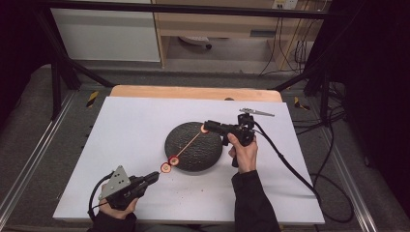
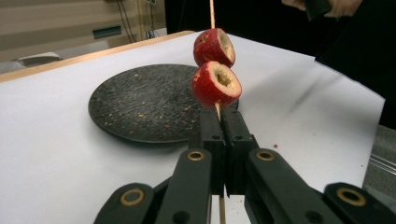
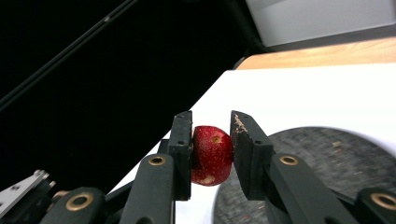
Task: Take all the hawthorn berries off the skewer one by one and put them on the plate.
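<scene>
Black jaws, left: the left gripper (image 2: 223, 122) has its two jaws pressed together on the thin wooden skewer (image 2: 217, 111), clamped just below the lower fruit.
Black jaws, right: the right gripper (image 3: 211, 149) is clamped on one red fruit (image 3: 212, 155), a pad against each side of it.
Fruit on the stick: two red cored fruits, the lower one (image 2: 216, 84) just above the left jaws, the upper one (image 2: 214, 46) touching it.
Fruit count: three in all, two threaded and one held.
Skewer: one; from the high view it runs from about 7 o'clock off the plate's rim up across the plate toward 1 o'clock, where the right gripper holds its fruit.
Plate: one dark round speckled plate (image 1: 212, 150) at the middle of the white table (image 1: 130, 121).
Hands: two, the left hand (image 1: 118, 205) at 7 o'clock of the plate, the right hand (image 1: 244, 152) at 3 o'clock.
Hard to make out: whether the skewer's far tip touches the held fruit I cannot tell; the upper stick is cut off at the top of the left gripper view, and the left edge of the plate sits behind the jaws in the right gripper view.
</scene>
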